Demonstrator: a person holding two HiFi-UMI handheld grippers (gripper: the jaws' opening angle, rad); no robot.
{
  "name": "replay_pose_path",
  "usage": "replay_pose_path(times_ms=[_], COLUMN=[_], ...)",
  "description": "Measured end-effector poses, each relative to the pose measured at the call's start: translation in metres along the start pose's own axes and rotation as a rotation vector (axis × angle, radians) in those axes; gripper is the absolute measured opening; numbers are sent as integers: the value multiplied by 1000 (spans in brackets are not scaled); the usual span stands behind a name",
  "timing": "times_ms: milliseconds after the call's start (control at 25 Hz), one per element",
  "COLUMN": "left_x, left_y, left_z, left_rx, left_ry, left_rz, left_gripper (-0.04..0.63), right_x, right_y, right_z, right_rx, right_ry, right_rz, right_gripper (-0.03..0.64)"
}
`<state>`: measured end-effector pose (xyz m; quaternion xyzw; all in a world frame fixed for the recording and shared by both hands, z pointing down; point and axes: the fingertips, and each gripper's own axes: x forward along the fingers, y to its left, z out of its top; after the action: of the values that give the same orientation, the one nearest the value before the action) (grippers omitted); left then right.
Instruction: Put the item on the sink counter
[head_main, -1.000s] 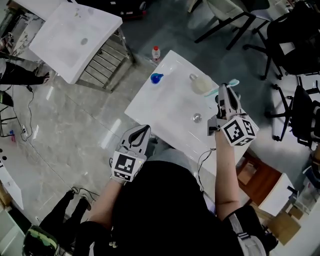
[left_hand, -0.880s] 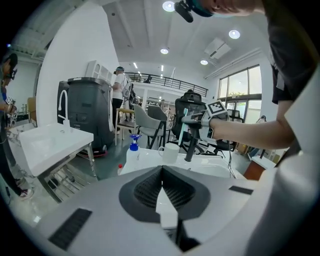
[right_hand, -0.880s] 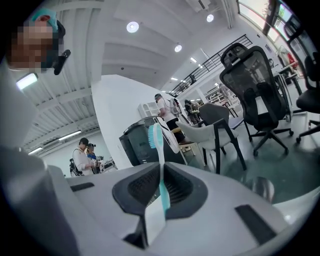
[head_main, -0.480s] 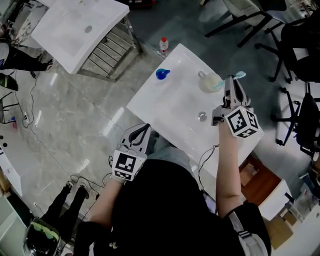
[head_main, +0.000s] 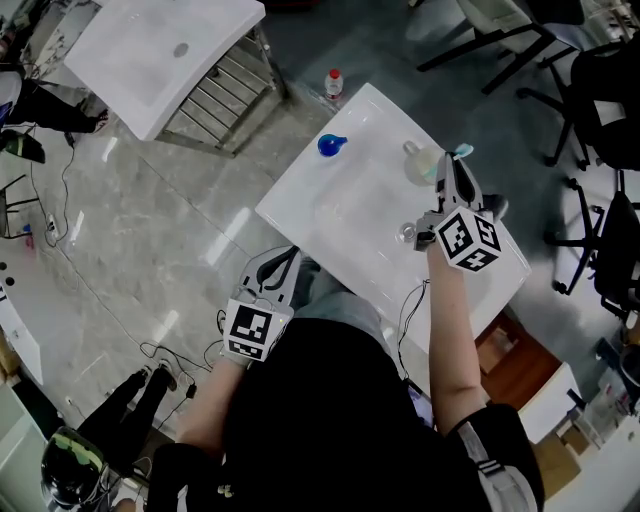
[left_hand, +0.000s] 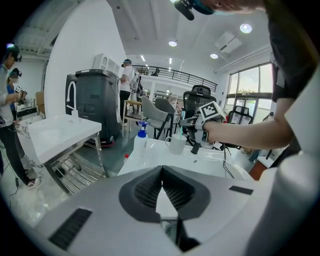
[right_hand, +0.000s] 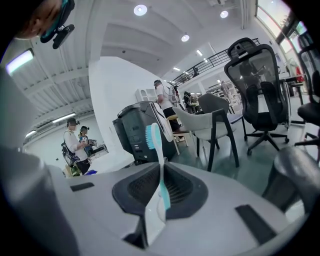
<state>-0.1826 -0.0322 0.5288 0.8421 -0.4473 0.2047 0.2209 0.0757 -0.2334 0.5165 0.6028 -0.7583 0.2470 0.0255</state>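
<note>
A white and teal toothbrush (right_hand: 159, 165) stands upright between the jaws of my right gripper (right_hand: 161, 186), which is shut on its handle. In the head view the right gripper (head_main: 453, 182) hovers over the far right part of the white sink counter (head_main: 345, 215), and the toothbrush tip (head_main: 462, 151) shows just right of a pale cup (head_main: 420, 163). My left gripper (head_main: 277, 272) is shut and empty at the counter's near edge. In the left gripper view its jaws (left_hand: 162, 192) are shut, facing the cup (left_hand: 176, 145).
A blue-topped soap dispenser (head_main: 329, 145) stands at the counter's far left corner, and the drain (head_main: 405, 233) lies by the right gripper. A second white sink (head_main: 165, 55) on a metal frame stands upper left. A bottle (head_main: 334, 80) sits on the floor; office chairs (head_main: 590, 90) stand right.
My right gripper with the toothbrush has moved left, closer to the cup. The left gripper has stayed where it was.
</note>
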Motion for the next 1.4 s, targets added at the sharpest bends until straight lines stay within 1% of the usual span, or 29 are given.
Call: replay_pose_path(times_ms=[520, 800, 1160, 1320, 1400], left_x=[-1, -5, -15, -19, -19], left_y=[9, 15, 21, 21, 21], left_z=[-7, -11, -12, -13, -7], left_rx=[-30, -43, -47, -38, -25], left_ry=[12, 7, -7, -16, -32], left_rz=[16, 32, 43, 29, 18], left_gripper=[23, 23, 23, 23, 23], right_x=[11, 15, 7, -3, -11], right_y=[-11, -11, -10, -3, 2], right_z=[-40, -48, -43, -36, -32], right_rx=[-19, -18, -29, -35, -41], right_ry=[122, 155, 141, 120, 110], right_rz=[-47, -48, -70, -71, -70], right_gripper=[48, 48, 49, 49, 49])
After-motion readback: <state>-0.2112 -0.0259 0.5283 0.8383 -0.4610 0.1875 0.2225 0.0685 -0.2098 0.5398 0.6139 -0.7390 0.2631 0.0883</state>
